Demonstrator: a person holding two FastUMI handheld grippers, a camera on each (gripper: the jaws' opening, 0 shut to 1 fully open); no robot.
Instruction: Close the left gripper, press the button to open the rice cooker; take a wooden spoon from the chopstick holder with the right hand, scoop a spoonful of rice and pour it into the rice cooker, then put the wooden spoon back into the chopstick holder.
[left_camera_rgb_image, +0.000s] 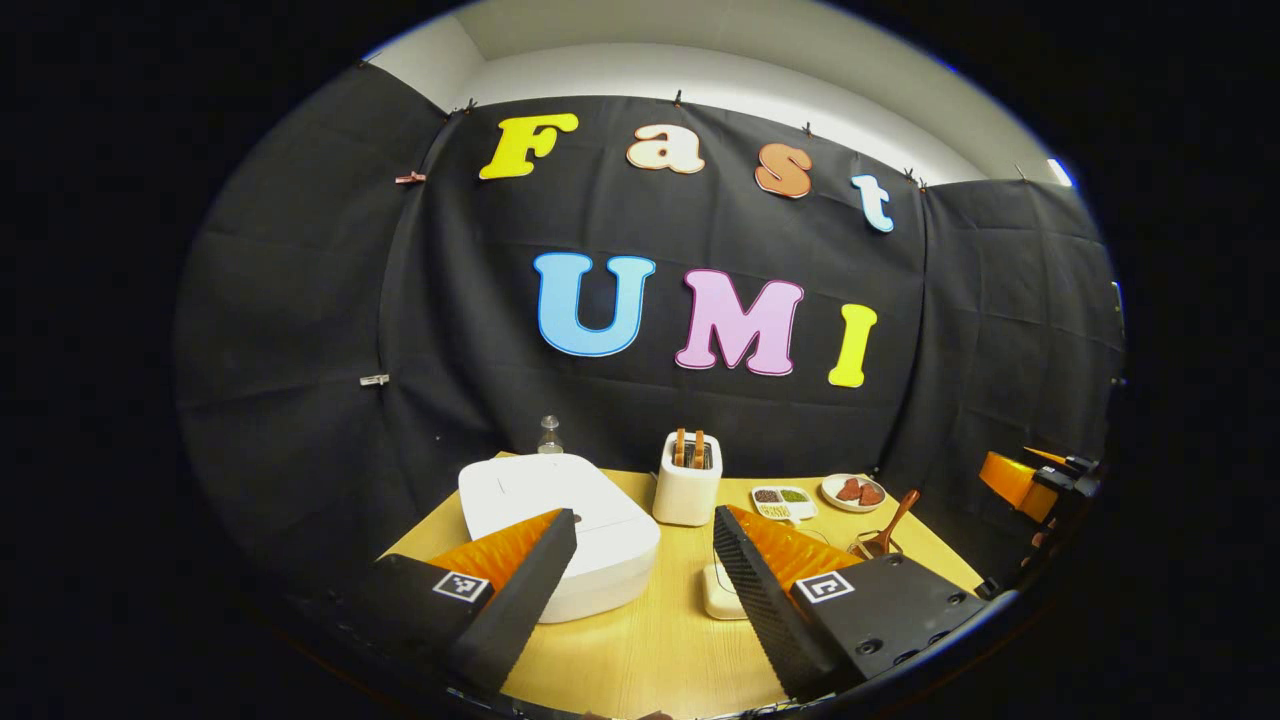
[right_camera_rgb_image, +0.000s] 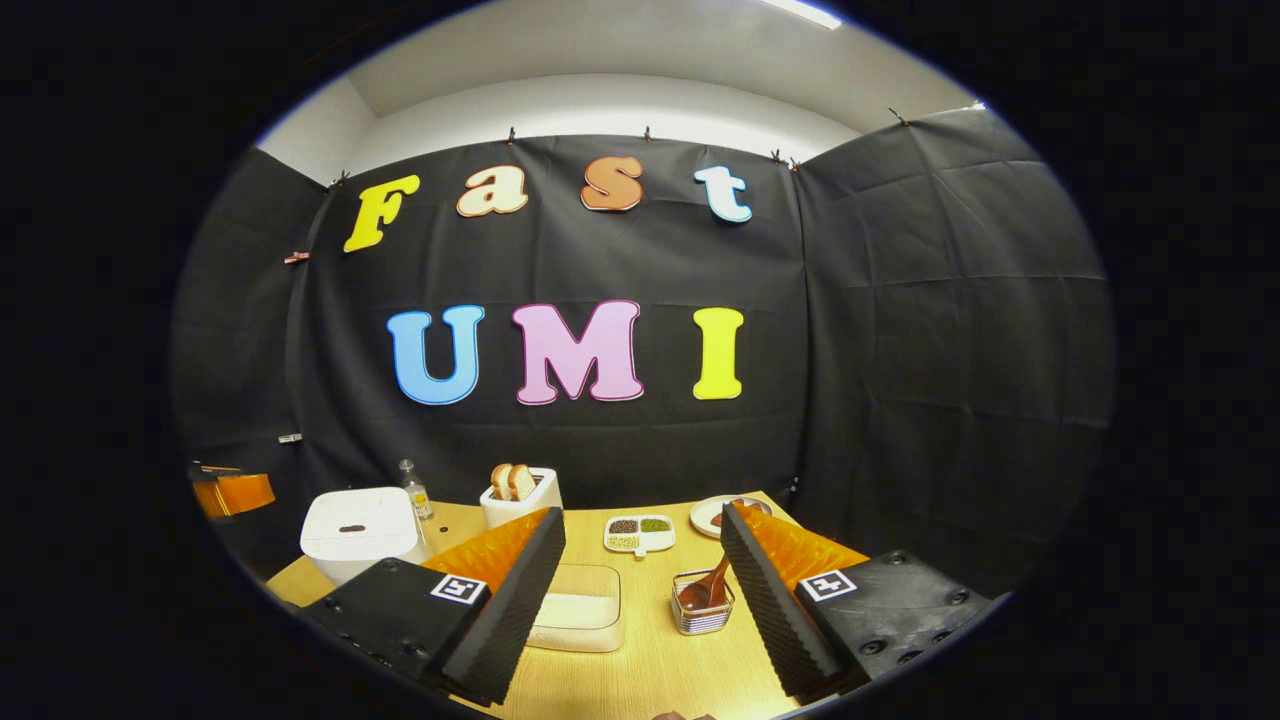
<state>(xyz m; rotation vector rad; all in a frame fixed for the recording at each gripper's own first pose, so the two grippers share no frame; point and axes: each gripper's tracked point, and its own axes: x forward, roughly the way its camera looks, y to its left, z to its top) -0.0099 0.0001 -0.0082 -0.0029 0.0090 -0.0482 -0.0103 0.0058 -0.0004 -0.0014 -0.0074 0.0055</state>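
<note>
A: Black cloth walls all round, wooden surface (left_camera_rgb_image: 640, 650) below us w/ the kit spread on it. Both grippers hang above the near edge. Our left gripper (left_camera_rgb_image: 640, 565) has its fingers wide apart, nothing between them. Right gripper (right_camera_rgb_image: 640, 590) likewise spread and empty.

B: So step one isn't begun, by our read. Where's the rice cooker?

A: Rice cooker (left_camera_rgb_image: 560, 535) sits just ahead of the left gripper, lid down, partly behind the left finger. In the right gripper view it's far left (right_camera_rgb_image: 358, 532), w/ a small dark oval on top, prob. the button, tho we can't be sure.

B: Then we bring the left fingers together first, so they make one blunt tip, then come down straight on that button. Press square, not at a slant, or the tip may slide off the smooth lid.

A: Agreed. Beyond that, the toaster (left_camera_rgb_image: 688, 478) stands right of the cooker, so we keep clear of it.

B: And the spoon?

A: Wooden spoon (right_camera_rgb_image: 708, 590) stands tilted in the chopstick holder (right_camera_rgb_image: 702, 612), a small wire basket just ahead of the right gripper. Rice container (right_camera_rgb_image: 578, 608) lies between the right fingers, near the left one.

B: Right waits, then, till the lid's up.
</note>
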